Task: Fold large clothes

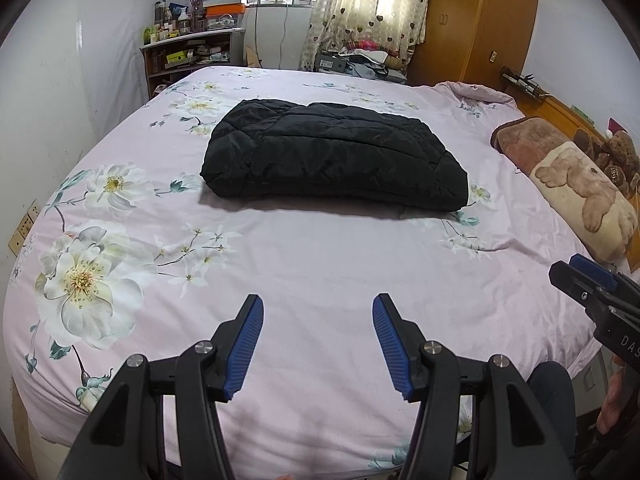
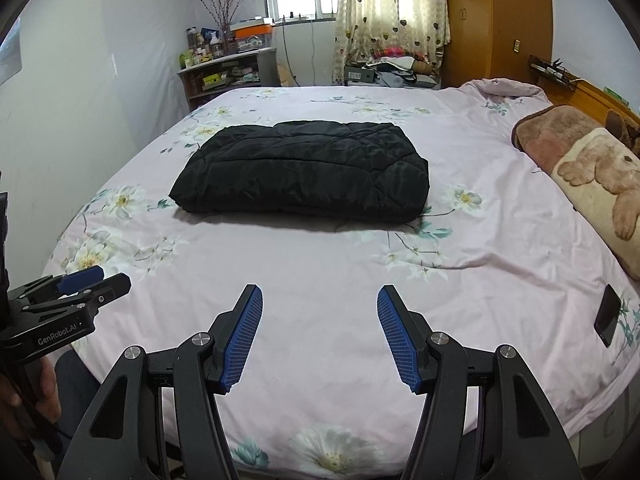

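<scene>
Folded jacket [image 1: 332, 152] mid-bed, both claws empty.
Shelf [image 1: 188, 52] far left, wardrobe [image 1: 476, 20] behind, pillow [image 1: 576, 184] and phone [image 2: 607, 314] at right; bare sheet [image 1: 320, 256] lies before the left claw [image 1: 318, 308] and right claw [image 2: 320, 298], jaws apart, touching nothing.

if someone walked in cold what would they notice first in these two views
The black quilted jacket stands out first: it lies folded into a thick rectangle in the middle of the pink floral bedspread. Next come the two grippers near the foot of the bed, the left gripper and the right gripper, both open with nothing between their blue pads and well short of the jacket. A bear-print pillow sits along the right edge by the headboard.
</scene>
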